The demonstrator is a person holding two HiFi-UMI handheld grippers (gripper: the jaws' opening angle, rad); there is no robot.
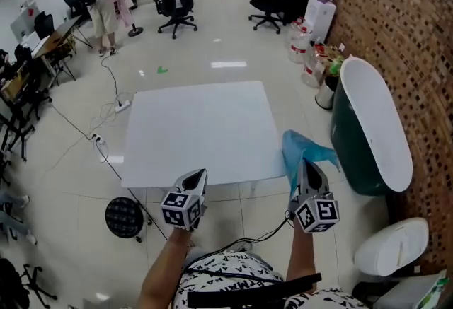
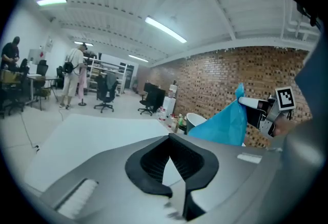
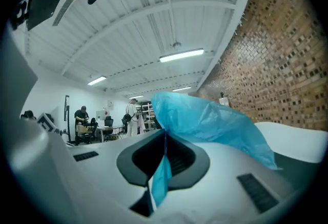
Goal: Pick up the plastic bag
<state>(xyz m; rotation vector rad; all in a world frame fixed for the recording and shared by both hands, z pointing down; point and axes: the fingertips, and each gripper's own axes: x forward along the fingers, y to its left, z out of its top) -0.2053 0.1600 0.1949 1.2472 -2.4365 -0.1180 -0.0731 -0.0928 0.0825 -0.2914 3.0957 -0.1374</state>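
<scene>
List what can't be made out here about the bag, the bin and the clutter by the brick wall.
- Head view: the plastic bag's pinched end lies under the right gripper, so where the jaws bite is hidden.
- Head view: the white lid covers the green bin; contents hidden.
- Head view: bottles by the brick wall are too small to read.
- Right gripper view: the bag blocks what lies straight ahead.

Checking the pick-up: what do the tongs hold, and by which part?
Right tongs pinch the blue bag by a fold near its top; left tongs are empty.
</scene>
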